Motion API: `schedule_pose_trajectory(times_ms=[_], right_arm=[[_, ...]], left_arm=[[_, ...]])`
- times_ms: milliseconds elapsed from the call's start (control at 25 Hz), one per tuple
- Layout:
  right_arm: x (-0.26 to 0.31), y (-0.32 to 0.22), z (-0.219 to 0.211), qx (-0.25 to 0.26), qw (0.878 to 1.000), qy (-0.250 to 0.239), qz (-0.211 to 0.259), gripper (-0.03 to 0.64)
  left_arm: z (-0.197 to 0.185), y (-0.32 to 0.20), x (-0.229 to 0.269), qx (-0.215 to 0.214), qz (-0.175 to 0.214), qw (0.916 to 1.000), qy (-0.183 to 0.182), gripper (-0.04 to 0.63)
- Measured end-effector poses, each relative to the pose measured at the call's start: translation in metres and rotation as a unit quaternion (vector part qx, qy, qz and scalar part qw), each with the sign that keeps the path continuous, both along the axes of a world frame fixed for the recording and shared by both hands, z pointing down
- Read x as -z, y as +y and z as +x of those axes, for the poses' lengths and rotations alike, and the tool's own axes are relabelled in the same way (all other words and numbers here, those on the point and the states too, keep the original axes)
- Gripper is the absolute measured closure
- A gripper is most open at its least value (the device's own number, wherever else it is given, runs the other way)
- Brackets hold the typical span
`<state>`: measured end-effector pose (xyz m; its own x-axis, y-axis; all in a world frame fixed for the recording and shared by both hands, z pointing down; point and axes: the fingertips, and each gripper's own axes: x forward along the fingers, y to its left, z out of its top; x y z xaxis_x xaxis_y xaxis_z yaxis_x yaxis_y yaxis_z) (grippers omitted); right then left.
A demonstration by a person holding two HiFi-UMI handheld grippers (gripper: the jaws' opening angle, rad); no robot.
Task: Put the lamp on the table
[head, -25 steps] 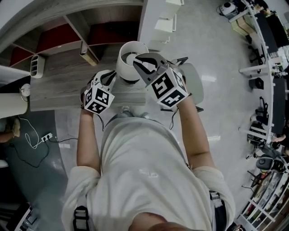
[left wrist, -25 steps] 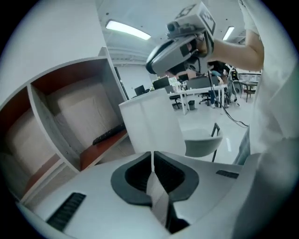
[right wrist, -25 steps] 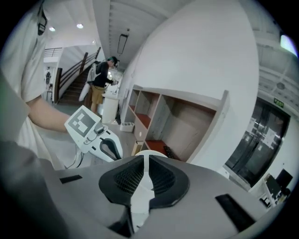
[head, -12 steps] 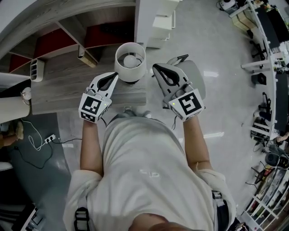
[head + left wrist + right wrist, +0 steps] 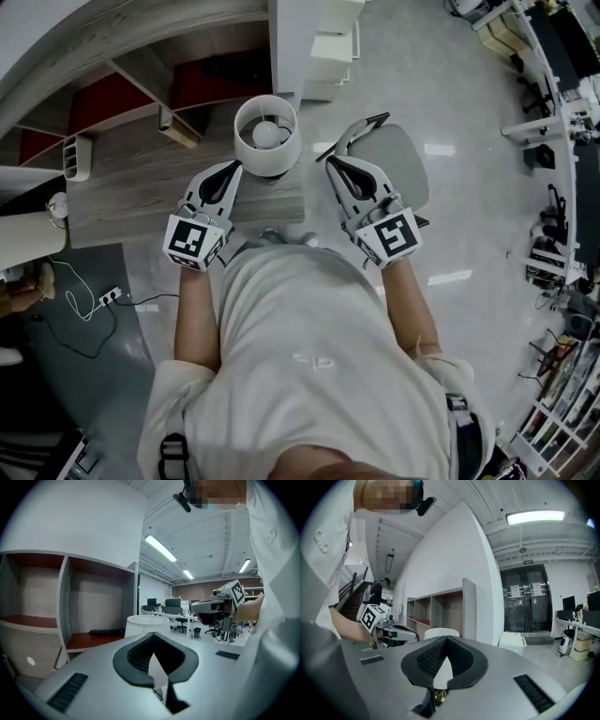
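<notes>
A white lamp [image 5: 267, 134] with a round shade stands upright near the right end of the grey wooden table [image 5: 141, 187]; its bulb shows from above. My left gripper [image 5: 228, 171] hovers just left of the lamp, shut and empty, clear of the shade. On the other side my right gripper [image 5: 334, 167] is also shut on nothing, off the table's right edge. The lamp's shade [image 5: 146, 624] shows beyond the left jaws, and its shade [image 5: 440, 633] also peeks over the right jaws.
Wooden shelving [image 5: 122, 84] with red-floored compartments runs behind the table. A grey chair [image 5: 389, 164] stands under my right gripper. A white pillar [image 5: 286, 42] and white boxes [image 5: 333, 47] stand behind the lamp. Cables and a power strip [image 5: 108, 296] lie on the floor at left.
Both grippers let go of the lamp's shade, drew back from it toward me and shut. The lamp now stands free on the table.
</notes>
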<state>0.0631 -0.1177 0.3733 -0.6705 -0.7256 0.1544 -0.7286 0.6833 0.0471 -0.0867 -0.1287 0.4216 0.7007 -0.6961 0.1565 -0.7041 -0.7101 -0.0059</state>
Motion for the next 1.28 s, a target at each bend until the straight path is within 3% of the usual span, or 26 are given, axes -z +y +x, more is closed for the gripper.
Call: schedule_pose_trajectory(times_ms=[280,480,960,1280], right_arm=[[-0.004,0.004,0.015,-0.019,0.999,-0.028,-0.009,0.589],[-0.005,0.004,0.017,-0.025,0.999,-0.021,-0.007,0.589],[-0.009,0.004,0.01,-0.017,0.999,-0.025,-0.013,0.589],[-0.009,0.004,0.011,-0.019,0.999,-0.026,-0.016,0.589]], left_arm=[[-0.003,0.001,0.006,0.012,0.005,0.9998,0.012,0.58],[-0.005,-0.002,0.007,0.021,0.01,0.9997,0.011,0.58],[0.0,-0.003,0.004,0.011,0.016,0.9998,-0.005,0.58],[0.004,-0.003,0.007,0.002,0.022,0.9998,0.002,0.58]])
